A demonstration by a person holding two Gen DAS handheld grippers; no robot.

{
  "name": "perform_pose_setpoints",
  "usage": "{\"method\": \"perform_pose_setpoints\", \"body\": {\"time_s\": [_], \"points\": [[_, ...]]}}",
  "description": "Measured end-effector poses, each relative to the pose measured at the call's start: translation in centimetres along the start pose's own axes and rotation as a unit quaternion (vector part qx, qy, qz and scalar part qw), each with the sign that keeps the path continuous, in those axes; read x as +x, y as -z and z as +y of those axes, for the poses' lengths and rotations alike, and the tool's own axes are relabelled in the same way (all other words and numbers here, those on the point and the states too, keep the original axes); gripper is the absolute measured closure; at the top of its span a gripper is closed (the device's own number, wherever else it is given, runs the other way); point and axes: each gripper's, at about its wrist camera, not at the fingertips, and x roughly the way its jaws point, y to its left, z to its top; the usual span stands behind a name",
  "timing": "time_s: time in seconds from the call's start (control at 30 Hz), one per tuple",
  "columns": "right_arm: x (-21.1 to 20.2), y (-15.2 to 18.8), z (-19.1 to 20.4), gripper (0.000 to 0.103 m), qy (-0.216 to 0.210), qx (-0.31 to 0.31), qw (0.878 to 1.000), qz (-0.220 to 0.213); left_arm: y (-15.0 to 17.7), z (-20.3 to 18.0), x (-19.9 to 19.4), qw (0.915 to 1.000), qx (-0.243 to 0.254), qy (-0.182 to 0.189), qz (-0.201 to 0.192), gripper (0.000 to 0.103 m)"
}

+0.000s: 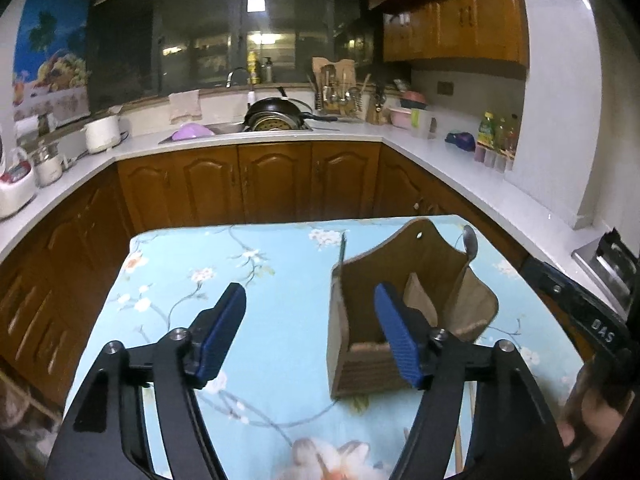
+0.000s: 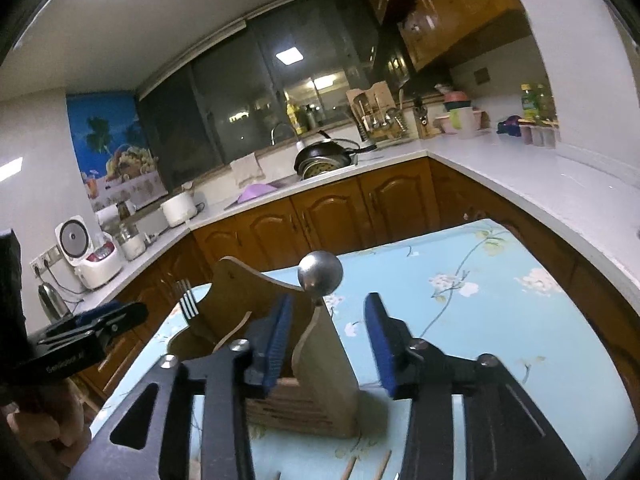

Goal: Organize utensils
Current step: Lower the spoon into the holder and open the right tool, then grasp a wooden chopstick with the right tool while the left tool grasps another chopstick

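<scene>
Standing upright: brown wooden holder [image 1: 404,308], fork [image 2: 188,300], round-bowled spoon [image 2: 320,274] inside.

The counter [image 1: 256,264] wears a pale blue flowered cloth [image 1: 280,360]. A wooden holder [image 1: 360,360] stands on it toward three o'clock; chopsticks [image 2: 368,466] lie at six.

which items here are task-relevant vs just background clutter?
Task-relevant:
- wooden utensil holder
- fork, standing in the holder
- spoon, standing in the holder
- chopsticks on the floral tablecloth

Clutter:
- rice cooker
- wok at the sink
- counter utensil rack
- bottles
</scene>
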Motion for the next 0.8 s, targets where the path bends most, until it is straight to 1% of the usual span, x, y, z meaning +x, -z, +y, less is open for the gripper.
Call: {"method": "perform_pose_setpoints", "body": {"time_s": [0.07,0.2,0.27,0.4,0.53,0.63,0.8], "points": [[-1.2,0.3,0.0,0.039,-0.004,0.005,1.0,-0.002,1.0,0.7,-1.1,0.9999,-0.012,-0.001,0.003,0.025],[-3.7,1.6,-0.1,0.031,-0.009,0.011,1.0,-0.002,3.5,1.8,-3.1,0.9993,-0.034,0.003,0.015,0.024],[-5.0,2.7,-0.2,0.026,-0.012,0.017,1.0,0.005,5.0,2.3,-4.1,0.9987,-0.044,0.005,0.026,0.024],[-7.0,4.9,-0.4,0.023,-0.013,0.025,0.999,0.022,7.7,3.0,-5.6,0.9969,-0.063,0.008,0.047,0.023],[-9.1,7.6,-0.9,0.022,-0.007,0.038,0.998,0.044,10.9,3.6,-6.9,0.9951,-0.073,0.003,0.067,0.023],[-10.2,9.3,-1.2,0.022,-0.001,0.049,0.997,0.061,13.1,4.1,-7.4,0.9917,-0.09,0.004,0.092,0.023],[-11.7,12.0,-1.6,0.022,0.017,0.059,0.994,0.085,15.8,4.6,-7.8,0.9868,-0.109,0.0,0.119,0.023]]}}
